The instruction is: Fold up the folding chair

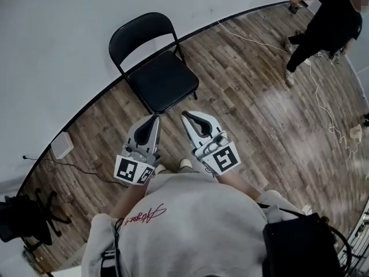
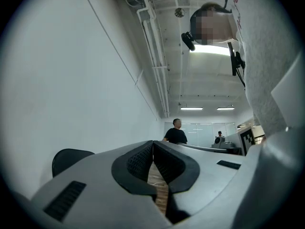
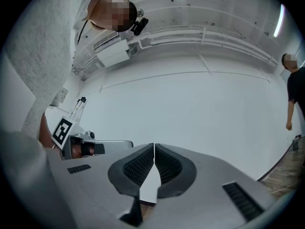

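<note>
The left gripper (image 1: pixel 154 118) has its jaws pressed together with nothing between them, the ribbed pads meeting at the tips; the right gripper (image 1: pixel 186 116) is likewise closed on nothing; both are held side by side, close in front of the person's pale sweatshirt (image 1: pixel 190 224), the tips pointing away from the body and slightly converging, each with its marker cube at the near end.

Just beyond the two tips, and touched by neither, stands the folding chair (image 1: pixel 162 79); it is black, unfolded and upright on the wooden floor (image 1: pixel 253 114), its seat level and nearest the grippers, its rounded backrest on the far side toward the white wall (image 1: pixel 57 45); in the left gripper view only the top of that backrest shows, low at the left.

Further out, a small white box (image 1: pixel 62 145) sits against the wall at the left with a dark cable running from it; a black office chair (image 1: pixel 23 218) stands at the near left; a white cable (image 1: pixel 262 42) trails across the floor at the far right, where a second person (image 1: pixel 326 22) in black clothes stands bent forward; a black bag (image 1: pixel 300 247) is at the near right.
</note>
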